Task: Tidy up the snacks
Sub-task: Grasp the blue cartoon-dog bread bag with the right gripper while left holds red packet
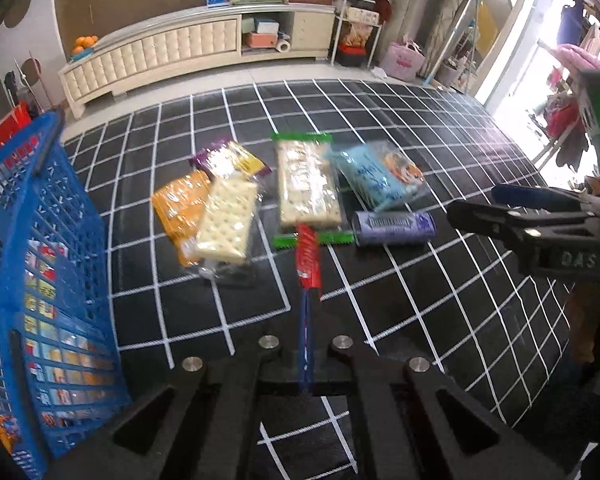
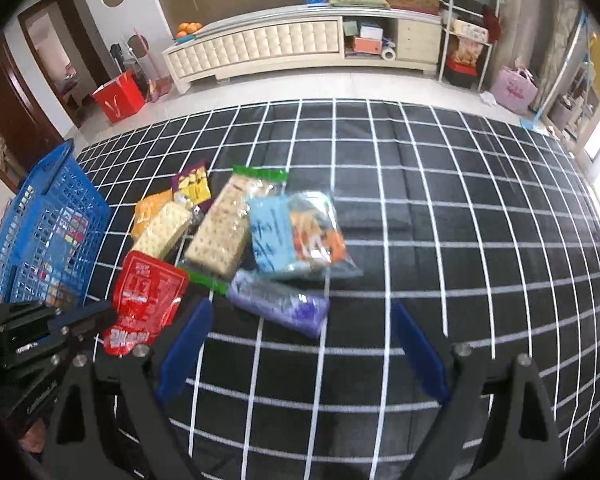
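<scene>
My left gripper (image 1: 307, 344) is shut on a flat red snack packet (image 1: 308, 258), held edge-on above the checked cloth; the packet also shows in the right wrist view (image 2: 146, 300). A blue basket (image 1: 40, 280) stands at the left (image 2: 48, 240). On the cloth lie an orange packet (image 1: 178, 204), a cracker pack (image 1: 228, 220), a long green-ended cracker pack (image 1: 306, 184), a purple-yellow packet (image 1: 236, 158), a light blue bag (image 1: 374, 176) and a purple roll (image 1: 394, 226). My right gripper (image 2: 300, 344) is open and empty, just in front of the purple roll (image 2: 278, 304).
The black cloth with white grid lines (image 2: 440, 240) covers the table. A cream cabinet (image 2: 300, 44) stands behind it on the far floor, with a red bag (image 2: 118, 96) and a pink bag (image 2: 514, 88) beside it. The basket holds several snacks.
</scene>
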`<state>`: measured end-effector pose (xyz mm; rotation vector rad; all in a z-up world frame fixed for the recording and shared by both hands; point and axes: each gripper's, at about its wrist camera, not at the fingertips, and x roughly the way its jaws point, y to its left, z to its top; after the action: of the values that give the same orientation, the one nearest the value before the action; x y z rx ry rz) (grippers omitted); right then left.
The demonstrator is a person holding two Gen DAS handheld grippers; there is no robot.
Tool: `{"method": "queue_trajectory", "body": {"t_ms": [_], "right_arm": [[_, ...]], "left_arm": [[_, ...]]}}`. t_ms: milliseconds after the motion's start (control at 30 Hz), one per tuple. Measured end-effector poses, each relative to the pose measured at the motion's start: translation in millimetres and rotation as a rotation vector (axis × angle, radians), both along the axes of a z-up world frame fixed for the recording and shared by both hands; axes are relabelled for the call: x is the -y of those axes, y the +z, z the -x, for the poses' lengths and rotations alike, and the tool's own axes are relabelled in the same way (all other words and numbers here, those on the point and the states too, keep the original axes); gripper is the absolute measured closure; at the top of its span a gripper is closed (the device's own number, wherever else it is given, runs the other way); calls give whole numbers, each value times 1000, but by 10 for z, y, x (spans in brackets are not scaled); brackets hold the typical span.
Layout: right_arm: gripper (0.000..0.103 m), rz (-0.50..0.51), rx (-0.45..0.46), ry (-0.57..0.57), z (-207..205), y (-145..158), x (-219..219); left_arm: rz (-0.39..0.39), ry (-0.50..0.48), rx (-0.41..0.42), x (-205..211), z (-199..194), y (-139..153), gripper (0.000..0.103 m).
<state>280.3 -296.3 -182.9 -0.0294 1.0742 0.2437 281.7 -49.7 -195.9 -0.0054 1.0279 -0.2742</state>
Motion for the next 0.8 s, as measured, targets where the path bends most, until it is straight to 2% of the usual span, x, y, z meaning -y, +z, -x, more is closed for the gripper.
{"method": "queue_trajectory", "body": {"t_ms": [333, 500, 600, 667, 700, 733, 800], "right_arm": [[10, 72, -93, 43, -583, -354, -262], [10, 108, -125, 35, -682, -485, -299], [10, 101, -112, 29, -696, -492, -303], [15, 126, -106, 39, -695, -504, -326], [27, 136, -114, 46, -694, -529, -335], [32, 151, -117, 44, -693, -545, -343], [32, 163, -106, 56, -675, -553, -382]], "left_arm": [[13, 30, 7, -149, -51, 86, 103], [-30, 47, 29, -156, -113, 98, 103], [-20, 50, 16, -162, -179, 56, 103], [-14, 51, 6, -162, -219, 24, 103], [-14, 53, 6, -161, -233, 14, 103], [-13, 53, 5, -161, -243, 5, 103], [-7, 54, 4, -168, -250, -17, 103]]}}
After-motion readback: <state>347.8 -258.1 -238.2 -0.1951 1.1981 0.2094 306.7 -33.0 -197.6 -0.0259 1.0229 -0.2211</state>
